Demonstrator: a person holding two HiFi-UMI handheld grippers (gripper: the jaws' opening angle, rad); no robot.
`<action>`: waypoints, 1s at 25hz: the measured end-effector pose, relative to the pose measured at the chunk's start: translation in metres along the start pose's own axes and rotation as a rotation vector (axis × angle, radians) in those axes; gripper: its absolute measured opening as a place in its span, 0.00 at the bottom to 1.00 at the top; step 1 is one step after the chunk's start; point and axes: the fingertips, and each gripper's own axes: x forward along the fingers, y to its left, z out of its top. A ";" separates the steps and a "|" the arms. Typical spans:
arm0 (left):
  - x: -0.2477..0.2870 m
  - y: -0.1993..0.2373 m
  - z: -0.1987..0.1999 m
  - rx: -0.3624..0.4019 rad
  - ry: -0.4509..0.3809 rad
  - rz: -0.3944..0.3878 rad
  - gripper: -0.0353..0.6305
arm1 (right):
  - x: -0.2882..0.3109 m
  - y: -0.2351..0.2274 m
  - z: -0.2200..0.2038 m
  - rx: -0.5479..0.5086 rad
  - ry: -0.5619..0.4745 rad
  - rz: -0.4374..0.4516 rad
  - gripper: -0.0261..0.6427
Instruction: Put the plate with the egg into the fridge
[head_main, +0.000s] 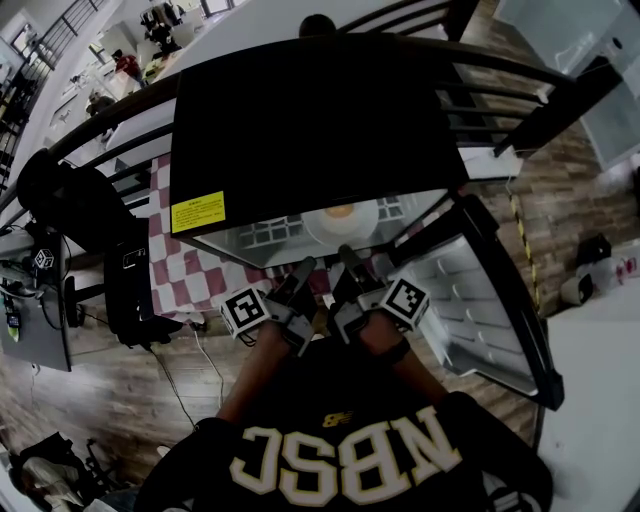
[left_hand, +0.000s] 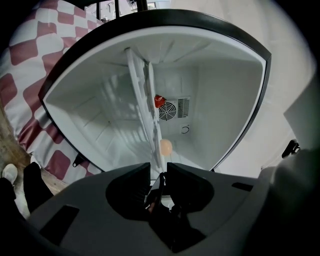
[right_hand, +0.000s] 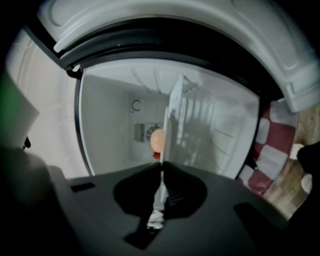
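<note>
Fridge (head_main: 300, 120) recorded open, door (head_main: 480, 290) swung to the right of the frame. Plate (head_main: 340, 228) with egg (head_main: 340, 211) is seen level at frame centre, inside the compartment over the shelf; whether it rests there could not be determined. Right gripper (head_main: 347, 257): jaws closed onto the plate's near rim. Left gripper (head_main: 303, 268): jaws narrowly apart with the same rim between them; pad contact could not be made out. Both grippers are placed side by side just below the plate. Checked cloth (head_main: 190, 270) noted at left.
</note>
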 end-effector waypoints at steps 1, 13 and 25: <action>0.001 0.000 0.001 -0.001 0.003 0.000 0.22 | 0.002 0.000 0.002 -0.005 0.000 0.005 0.09; 0.008 -0.001 0.015 -0.015 0.001 -0.017 0.22 | 0.018 -0.001 0.017 -0.022 -0.035 0.001 0.09; 0.011 -0.009 0.017 -0.013 0.043 -0.068 0.22 | 0.030 0.000 0.035 -0.089 -0.080 -0.066 0.09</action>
